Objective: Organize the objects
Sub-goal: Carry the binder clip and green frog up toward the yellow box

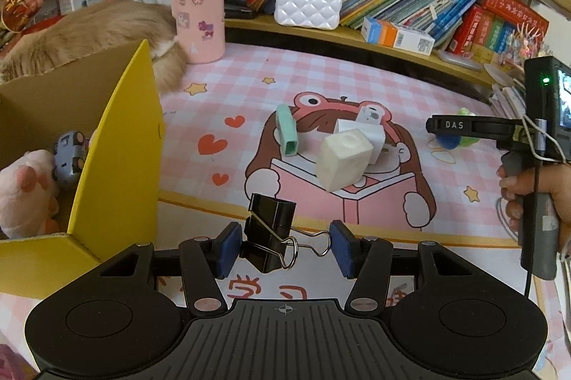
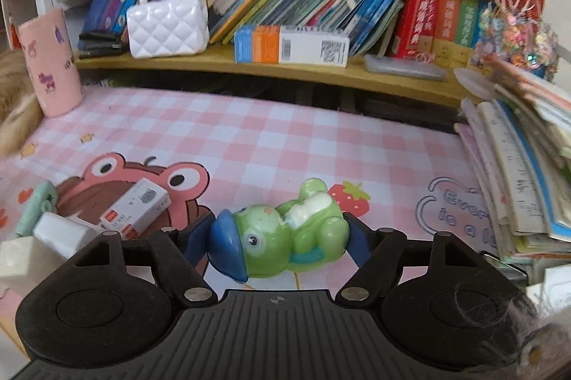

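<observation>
My left gripper (image 1: 283, 248) is shut on a black binder clip (image 1: 271, 237): the clip's body is against the left pad and its wire handle against the right. A yellow-edged cardboard box (image 1: 117, 148) stands open to the left of it. In the right wrist view my right gripper (image 2: 278, 237) is shut on a green toy animal with a blue beak (image 2: 303, 230), which lies on its side on the pink checked mat (image 2: 285, 137). A mint green case (image 1: 287, 133), a cream cube (image 1: 342, 160) and a white carton (image 1: 371, 126) lie mid-mat.
The box holds a pink plush (image 1: 25, 191) and a toy car (image 1: 69, 158). A furry animal (image 1: 107, 34) lies behind the box beside a pink cylinder (image 1: 198, 16). A book-filled shelf (image 2: 267, 69) with a white purse (image 2: 167, 26) runs along the back; paper stacks (image 2: 517, 173) stand at the right.
</observation>
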`<control>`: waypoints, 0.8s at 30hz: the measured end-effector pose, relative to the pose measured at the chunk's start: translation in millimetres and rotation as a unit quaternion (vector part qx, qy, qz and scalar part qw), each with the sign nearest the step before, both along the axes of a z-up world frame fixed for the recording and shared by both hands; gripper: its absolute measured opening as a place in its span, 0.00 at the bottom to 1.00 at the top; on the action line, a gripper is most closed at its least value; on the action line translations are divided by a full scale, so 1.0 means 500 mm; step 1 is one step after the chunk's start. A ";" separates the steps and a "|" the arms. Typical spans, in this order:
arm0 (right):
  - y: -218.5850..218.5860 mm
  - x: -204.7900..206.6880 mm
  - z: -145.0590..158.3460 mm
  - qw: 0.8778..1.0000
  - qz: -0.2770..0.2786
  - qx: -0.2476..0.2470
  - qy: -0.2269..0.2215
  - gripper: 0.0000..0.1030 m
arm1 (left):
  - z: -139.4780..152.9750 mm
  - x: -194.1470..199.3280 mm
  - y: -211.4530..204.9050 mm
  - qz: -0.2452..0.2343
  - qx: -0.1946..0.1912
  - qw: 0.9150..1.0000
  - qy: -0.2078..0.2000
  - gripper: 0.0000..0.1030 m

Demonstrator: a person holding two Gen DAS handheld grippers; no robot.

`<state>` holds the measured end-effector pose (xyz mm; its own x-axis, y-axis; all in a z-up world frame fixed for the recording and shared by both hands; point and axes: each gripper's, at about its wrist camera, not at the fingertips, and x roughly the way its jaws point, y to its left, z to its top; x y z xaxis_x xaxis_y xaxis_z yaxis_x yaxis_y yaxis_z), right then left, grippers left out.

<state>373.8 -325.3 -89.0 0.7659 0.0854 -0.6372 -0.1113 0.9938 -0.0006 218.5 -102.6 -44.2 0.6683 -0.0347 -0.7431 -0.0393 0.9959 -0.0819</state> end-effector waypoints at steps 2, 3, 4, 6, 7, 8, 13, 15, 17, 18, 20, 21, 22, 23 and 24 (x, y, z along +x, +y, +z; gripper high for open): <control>-0.001 -0.024 0.017 1.000 -0.003 0.003 -0.006 0.71 | 0.002 -0.008 0.000 -0.003 -0.004 1.000 -0.004 0.52; -0.002 -0.037 0.025 1.000 -0.006 0.007 -0.008 0.71 | 0.003 -0.013 0.000 -0.005 -0.006 1.000 -0.006 0.52; -0.002 -0.049 0.032 1.000 -0.008 0.010 -0.008 0.71 | 0.004 -0.017 0.000 -0.007 -0.008 1.000 -0.008 0.52; -0.001 -0.078 0.047 1.000 -0.012 0.014 -0.008 0.71 | 0.004 -0.028 0.001 -0.010 -0.011 1.000 -0.010 0.52; 0.000 -0.093 0.053 1.000 -0.013 0.016 -0.008 0.71 | 0.005 -0.033 0.002 -0.012 -0.012 1.000 -0.011 0.52; 0.002 -0.107 0.058 1.000 -0.013 0.017 -0.009 0.71 | 0.005 -0.039 0.004 -0.013 -0.014 1.000 -0.012 0.52; 0.022 -0.197 0.080 1.000 -0.008 0.027 0.001 0.71 | 0.009 -0.079 0.019 -0.021 -0.027 0.999 -0.015 0.52; 0.036 -0.233 0.086 1.000 -0.005 0.030 0.006 0.71 | 0.009 -0.097 0.026 -0.025 -0.031 0.999 -0.015 0.52; 0.053 -0.266 0.089 0.999 0.000 0.031 0.011 0.71 | 0.009 -0.115 0.036 -0.029 -0.035 0.999 -0.013 0.52; 0.064 -0.284 0.091 0.999 0.004 0.030 0.013 0.71 | 0.009 -0.124 0.041 -0.031 -0.036 0.999 -0.013 0.52; 0.082 -0.313 0.093 1.000 0.005 0.023 0.016 0.71 | 0.009 -0.143 0.053 -0.035 -0.036 0.999 -0.013 0.52; 0.089 -0.324 0.093 1.000 0.004 0.022 0.017 0.71 | 0.010 -0.151 0.059 -0.037 -0.035 0.999 -0.014 0.52; 0.098 -0.337 0.094 1.000 0.004 0.023 0.020 0.71 | 0.011 -0.159 0.066 -0.037 -0.035 0.999 -0.015 0.52; 0.106 -0.349 0.095 0.999 0.004 0.023 0.023 0.71 | 0.011 -0.167 0.074 -0.037 -0.035 0.999 -0.017 0.52; 0.114 -0.360 0.095 0.999 0.004 0.024 0.026 0.71 | 0.012 -0.178 0.086 -0.035 -0.036 0.999 -0.019 0.52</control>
<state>193.6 -268.2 -41.3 0.7305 0.1216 -0.6720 -0.1170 0.9918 0.0522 129.3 -59.9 -38.0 0.6894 -0.1349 -0.7117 0.0344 0.9875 -0.1539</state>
